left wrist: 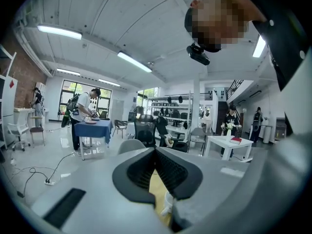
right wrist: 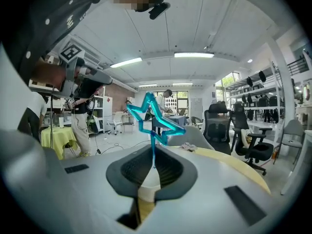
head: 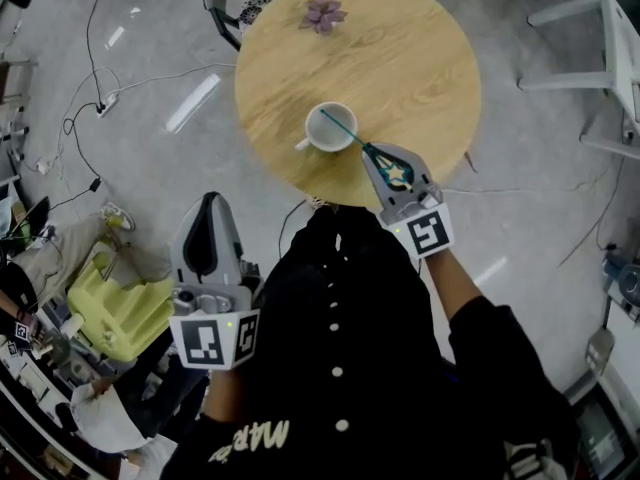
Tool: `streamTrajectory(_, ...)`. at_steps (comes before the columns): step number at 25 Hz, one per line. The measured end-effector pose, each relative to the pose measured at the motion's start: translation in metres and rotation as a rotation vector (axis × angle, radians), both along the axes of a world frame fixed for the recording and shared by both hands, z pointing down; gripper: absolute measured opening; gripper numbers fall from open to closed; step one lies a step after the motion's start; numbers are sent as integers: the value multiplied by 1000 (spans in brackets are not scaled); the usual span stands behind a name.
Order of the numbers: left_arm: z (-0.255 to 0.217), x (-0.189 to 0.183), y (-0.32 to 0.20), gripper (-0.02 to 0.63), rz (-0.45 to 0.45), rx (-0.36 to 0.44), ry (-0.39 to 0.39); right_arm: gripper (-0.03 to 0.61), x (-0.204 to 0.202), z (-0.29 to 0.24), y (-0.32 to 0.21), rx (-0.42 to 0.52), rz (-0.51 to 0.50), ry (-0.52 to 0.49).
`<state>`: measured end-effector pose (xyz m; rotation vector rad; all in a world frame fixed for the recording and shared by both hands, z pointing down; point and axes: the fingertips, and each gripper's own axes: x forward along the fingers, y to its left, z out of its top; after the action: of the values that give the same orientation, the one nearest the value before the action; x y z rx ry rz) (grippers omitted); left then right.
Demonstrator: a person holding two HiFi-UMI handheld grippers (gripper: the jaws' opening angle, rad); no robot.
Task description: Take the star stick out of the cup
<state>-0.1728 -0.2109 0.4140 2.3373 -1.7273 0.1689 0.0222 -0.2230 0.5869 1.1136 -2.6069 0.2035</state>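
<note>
Head view shows a round wooden table [head: 420, 58] with a white cup [head: 330, 128] standing near its near edge, and the star stick [head: 348, 135] leaning out of that cup toward the near right, its lower tip resting inside against the far wall. The slant puts the star end beyond the rim, where a tool can reach it without going into the cup. The right gripper [head: 385, 163] comes in from the near right, roughly in line with the stick. In the right gripper view its jaws are pressed together on the thin teal shaft just under the star [right wrist: 153, 118], which stands up above the right gripper [right wrist: 154, 165], while the cup [right wrist: 147, 179] shows pale below the pads. Holding right beneath the star probably keeps the shaft from slipping through. A pull back along the stick's own line looks likely to clear the rim without tipping the cup. The stick is grasped but not yet out. The left gripper [head: 207, 208] is held back by the person's body, off the table's near left edge and well apart from the cup. In the left gripper view the left gripper [left wrist: 156, 152] has its jaws closed together on nothing, so it appears to be simply kept out of the way. A small purple flower-like piece [head: 323, 13] lies at the table's far side, away from the work.
</note>
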Motion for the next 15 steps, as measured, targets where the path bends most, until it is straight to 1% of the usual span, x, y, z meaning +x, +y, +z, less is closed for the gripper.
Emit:
streamTrajectory(8, -27, -3, -5, -5, 5, 53, 10, 20, 11, -76, -2, 32, 21, -65)
streamTrajectory(15, -50, -2, -1, -5, 13, 97, 9, 20, 24, -145, -4, 75, 71, -88)
